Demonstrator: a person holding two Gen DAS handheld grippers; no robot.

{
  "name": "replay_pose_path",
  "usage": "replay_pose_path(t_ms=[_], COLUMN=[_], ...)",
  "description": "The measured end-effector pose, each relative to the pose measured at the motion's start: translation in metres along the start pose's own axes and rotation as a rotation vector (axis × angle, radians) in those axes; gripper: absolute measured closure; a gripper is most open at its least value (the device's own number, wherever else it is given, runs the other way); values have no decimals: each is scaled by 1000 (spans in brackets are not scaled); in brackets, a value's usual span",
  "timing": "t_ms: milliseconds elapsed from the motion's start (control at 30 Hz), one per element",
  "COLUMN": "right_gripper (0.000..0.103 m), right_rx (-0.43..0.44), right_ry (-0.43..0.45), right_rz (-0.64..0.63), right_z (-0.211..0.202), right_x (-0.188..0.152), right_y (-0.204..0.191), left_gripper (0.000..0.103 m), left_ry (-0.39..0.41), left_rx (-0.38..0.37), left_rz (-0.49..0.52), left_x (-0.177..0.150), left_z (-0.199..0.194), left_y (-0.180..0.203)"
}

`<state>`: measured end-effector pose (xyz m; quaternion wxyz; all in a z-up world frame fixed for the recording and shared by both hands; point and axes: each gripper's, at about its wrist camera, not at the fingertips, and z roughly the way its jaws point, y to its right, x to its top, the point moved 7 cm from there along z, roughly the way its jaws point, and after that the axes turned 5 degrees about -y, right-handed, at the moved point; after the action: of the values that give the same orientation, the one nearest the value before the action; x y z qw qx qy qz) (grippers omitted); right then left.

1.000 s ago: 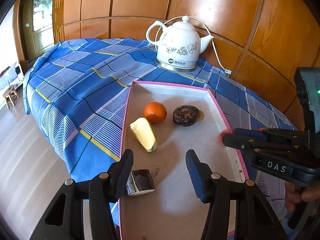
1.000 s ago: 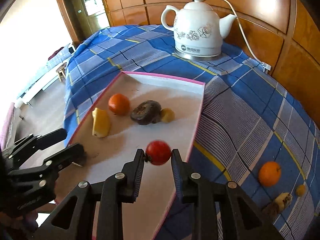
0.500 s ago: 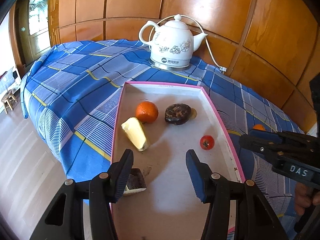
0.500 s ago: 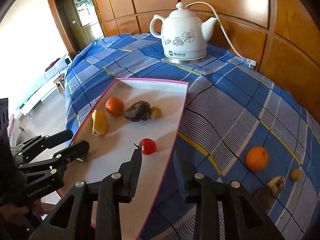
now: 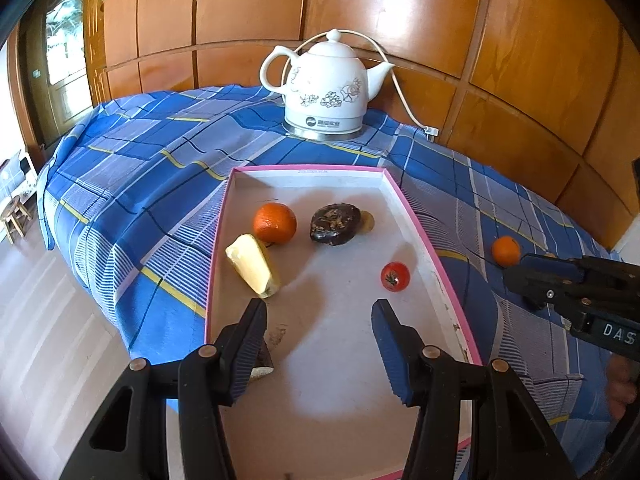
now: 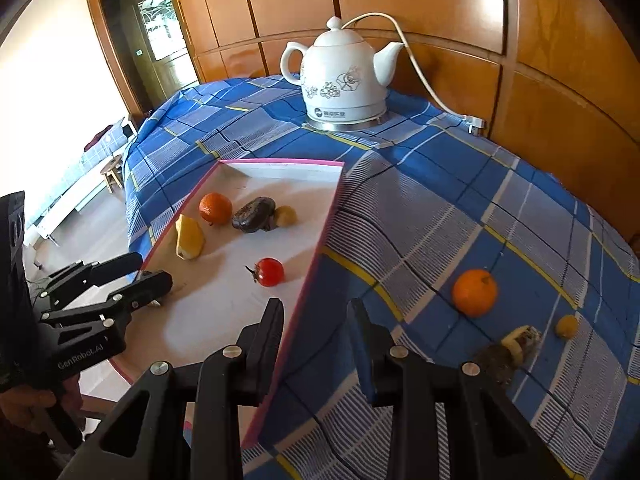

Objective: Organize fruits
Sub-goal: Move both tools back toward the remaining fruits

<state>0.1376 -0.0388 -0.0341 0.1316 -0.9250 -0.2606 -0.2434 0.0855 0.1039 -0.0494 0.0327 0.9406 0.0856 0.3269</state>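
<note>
A pink-rimmed white tray [image 5: 432, 240] [image 6: 320, 240] lies on the blue checked cloth. In it lie an orange [image 5: 275, 223] [image 6: 215, 208], a yellow fruit wedge [image 5: 252, 266] [image 6: 189, 237], a dark brown fruit [image 5: 335, 224] [image 6: 254, 214], a small yellow fruit [image 6: 285, 216] and a red tomato [image 5: 395, 276] [image 6: 269, 272]. My left gripper [image 5: 318, 338] is open and empty above the tray's near end; a dark fruit piece [image 5: 262, 362] lies by its left finger. My right gripper [image 6: 316, 338] is open and empty over the tray's right rim. On the cloth lie a second orange [image 6: 474, 292] [image 5: 506, 251], a small yellow fruit [image 6: 567, 326] and a brown piece [image 6: 508, 350].
A white electric kettle [image 5: 326, 92] [image 6: 344, 76] with its cord stands behind the tray against the wooden panel wall. The table edge drops to the floor on the left. A small stool [image 6: 112, 174] stands on the floor far left.
My right gripper opened, left the tomato in the tray and drew back to the right. My left gripper rose and pulled back a little.
</note>
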Motion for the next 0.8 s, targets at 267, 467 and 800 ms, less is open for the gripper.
replay_pose_path(t_ms=[267,467,800], right_gripper=[70,69,69], right_rx=[-44,-90,-160], right_ry=[11,25,36], right_rz=[16,48,108], right_z=[-16,-32,-52], right_x=[-9,-14,-23], right_y=[26,55,99], left_gripper=[48,47,47], left_ry=[1,-2,-11], left_rx=[-2,-3,-4], left_rz=[23,38,62], left_x=[-1,-2,-5], left_z=[-2,-1,1], left_y=[8,14,23])
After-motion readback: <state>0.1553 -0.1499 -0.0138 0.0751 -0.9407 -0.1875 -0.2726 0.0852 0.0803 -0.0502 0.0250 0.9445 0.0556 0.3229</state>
